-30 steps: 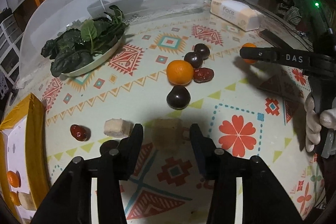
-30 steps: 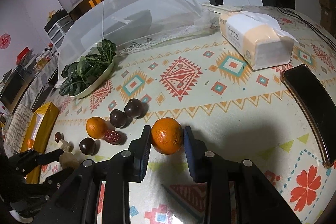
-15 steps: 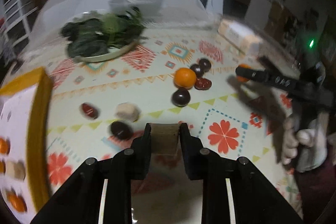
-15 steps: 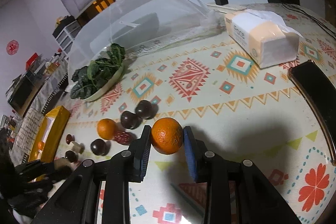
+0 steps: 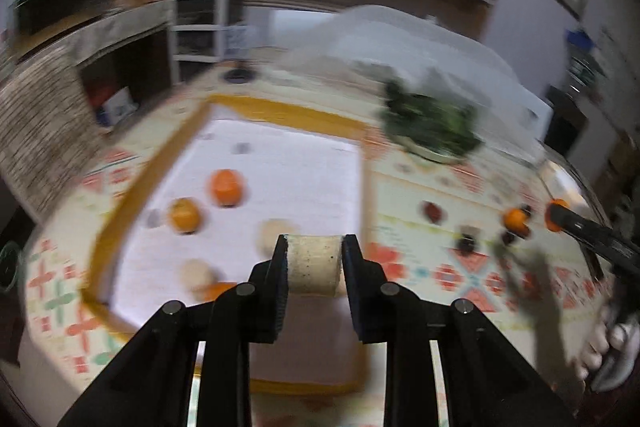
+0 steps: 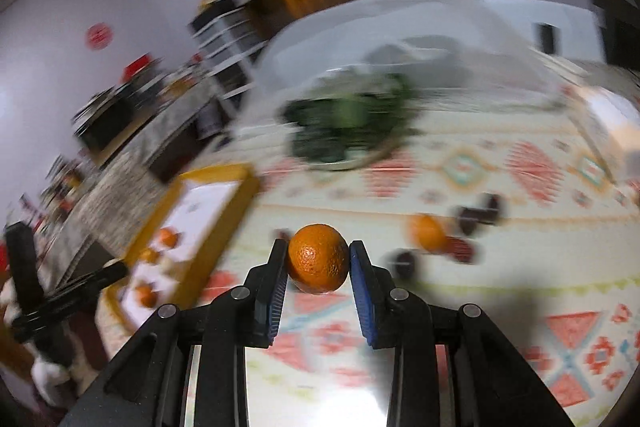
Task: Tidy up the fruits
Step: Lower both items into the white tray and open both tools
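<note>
My left gripper (image 5: 314, 251) is shut on a beige fruit chunk (image 5: 314, 261) and holds it above the yellow-rimmed white tray (image 5: 280, 111). The tray holds two oranges (image 5: 226, 187) and several pale pieces. My right gripper (image 6: 318, 255) is shut on an orange (image 6: 318, 259), held above the patterned tablecloth. Another orange (image 6: 426, 233) and dark fruits (image 6: 478, 215) lie on the cloth to its right. The tray also shows at the left of the right wrist view (image 6: 218, 173). Both views are blurred.
A plate of leafy greens (image 5: 432, 127) sits under a clear mesh cover (image 5: 400, 39) at the back. Loose dark fruits (image 5: 466, 243) and an orange (image 5: 516, 219) lie right of the tray. The right gripper shows at the far right of the left wrist view (image 5: 556, 219).
My left gripper closed on the beige chunk, lifted it and swung left over the tray. My right gripper, still holding the orange, swung left toward the tray.
</note>
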